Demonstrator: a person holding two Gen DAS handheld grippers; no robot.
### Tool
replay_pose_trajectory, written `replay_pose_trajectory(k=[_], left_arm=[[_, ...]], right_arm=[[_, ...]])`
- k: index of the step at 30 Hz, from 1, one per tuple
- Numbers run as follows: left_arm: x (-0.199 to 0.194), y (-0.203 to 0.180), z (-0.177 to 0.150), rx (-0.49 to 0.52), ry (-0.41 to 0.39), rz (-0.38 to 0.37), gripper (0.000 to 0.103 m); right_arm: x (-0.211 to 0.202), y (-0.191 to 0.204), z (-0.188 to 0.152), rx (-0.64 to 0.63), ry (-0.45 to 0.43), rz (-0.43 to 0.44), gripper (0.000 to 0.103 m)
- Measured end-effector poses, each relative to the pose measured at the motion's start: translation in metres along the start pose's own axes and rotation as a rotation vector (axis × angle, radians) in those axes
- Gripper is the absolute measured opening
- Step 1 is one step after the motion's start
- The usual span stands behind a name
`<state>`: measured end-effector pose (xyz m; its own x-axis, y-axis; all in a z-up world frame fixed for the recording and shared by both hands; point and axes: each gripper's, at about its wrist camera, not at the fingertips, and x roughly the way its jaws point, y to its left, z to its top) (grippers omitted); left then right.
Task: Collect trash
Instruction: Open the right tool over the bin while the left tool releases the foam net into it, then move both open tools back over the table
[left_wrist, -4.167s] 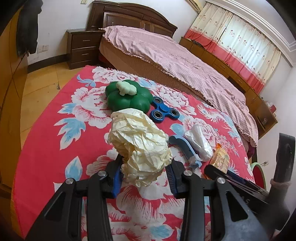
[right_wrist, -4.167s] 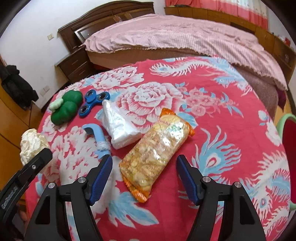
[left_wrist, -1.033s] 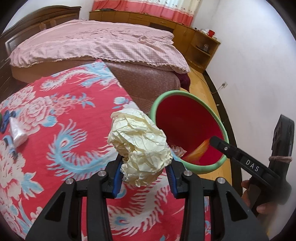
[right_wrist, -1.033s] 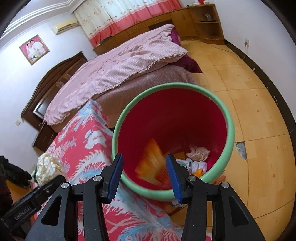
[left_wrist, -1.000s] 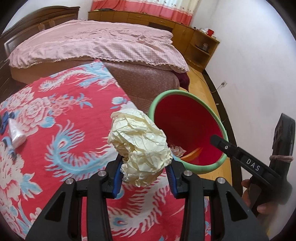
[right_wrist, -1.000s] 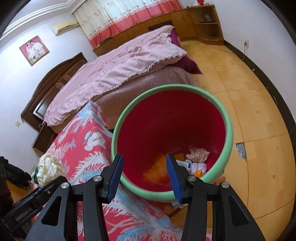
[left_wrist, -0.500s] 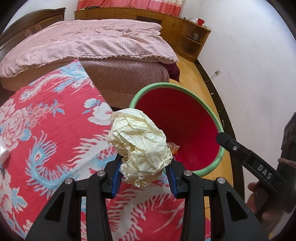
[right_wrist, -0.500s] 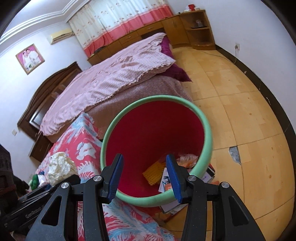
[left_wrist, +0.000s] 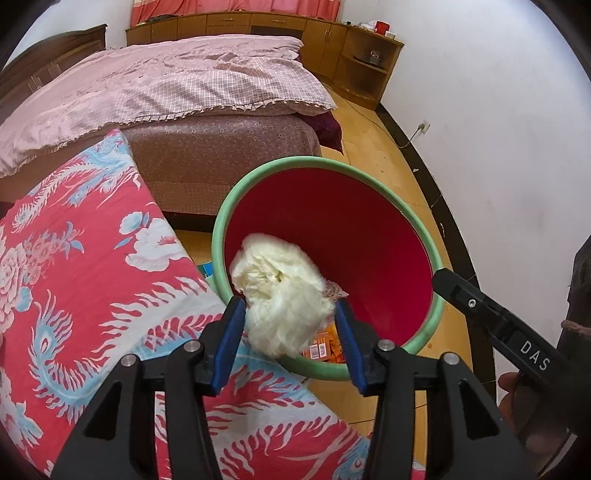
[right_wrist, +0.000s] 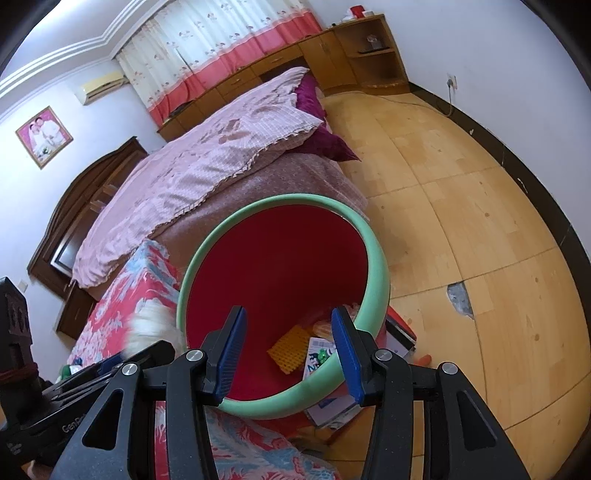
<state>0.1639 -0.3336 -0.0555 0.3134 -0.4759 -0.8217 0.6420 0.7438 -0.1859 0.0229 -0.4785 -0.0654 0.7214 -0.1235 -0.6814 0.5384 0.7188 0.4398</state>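
— Where is the paper wad right now?

— From my left wrist camera, the crumpled cream paper wad (left_wrist: 282, 295) sits between the blue pads of the left hand-held gripper (left_wrist: 290, 334), blurred, over the near rim of the red bin (left_wrist: 325, 164). The jaws are opening; I see a sliver of gap at the left pad, so the pads no longer seem to press on it.

— And the bin itself?

— It stands on the wooden floor (right_wrist: 480, 206), just off the edge of the worktop, which is draped in a red floral cloth (left_wrist: 85, 266). Its rim is green, its inside red. At the bottom I see an orange wrapper (left_wrist: 325, 345) and, from the right wrist camera, a yellow waffled piece (right_wrist: 291, 349) beside some printed packaging (right_wrist: 319, 356).

— Your right hand-held gripper?

— The right hand-held gripper (right_wrist: 288, 354) hangs over the bin's near rim, jaws apart with nothing between them. In that view the wad shows as a pale blur (right_wrist: 153, 328) at the bin's left side, above the left hand-held gripper's black body (right_wrist: 92, 384).

— Anything behind?

— A bed with a pink checked cover (left_wrist: 166, 85) past the bin.
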Motion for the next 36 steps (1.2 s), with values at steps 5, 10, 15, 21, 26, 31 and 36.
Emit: replay_pose_trajectory(k=[5,10,15,21,26,31,36], left_arm=[[-0.003,0.001,0.000,-0.002,-0.008,-0.002,0.050],[-0.012,0.006,-0.003,-0.024,-0.023,-0.002,0.050],[-0.027,0.019,-0.008,-0.061,-0.049,0.016,0.050],[-0.045,0.039,-0.016,-0.116,-0.082,0.039,0.050],[-0.061,0.061,-0.026,-0.177,-0.102,0.061,0.050],[-0.080,0.083,-0.040,-0.245,-0.131,0.078,0.050],[-0.102,0.105,-0.055,-0.306,-0.165,0.118,0.050]], right_arm=[[0.001,-0.001,-0.001,0.006,0.007,0.001,0.050],[0.002,0.000,-0.002,0.006,0.018,0.006,0.050],[0.000,0.006,-0.004,-0.006,0.024,0.013,0.050],[-0.001,0.018,-0.009,-0.022,0.036,0.035,0.054],[-0.004,0.034,-0.013,-0.046,0.044,0.054,0.057],[-0.008,0.051,-0.019,-0.073,0.054,0.078,0.060],[-0.010,0.066,-0.029,-0.101,0.075,0.099,0.061]])
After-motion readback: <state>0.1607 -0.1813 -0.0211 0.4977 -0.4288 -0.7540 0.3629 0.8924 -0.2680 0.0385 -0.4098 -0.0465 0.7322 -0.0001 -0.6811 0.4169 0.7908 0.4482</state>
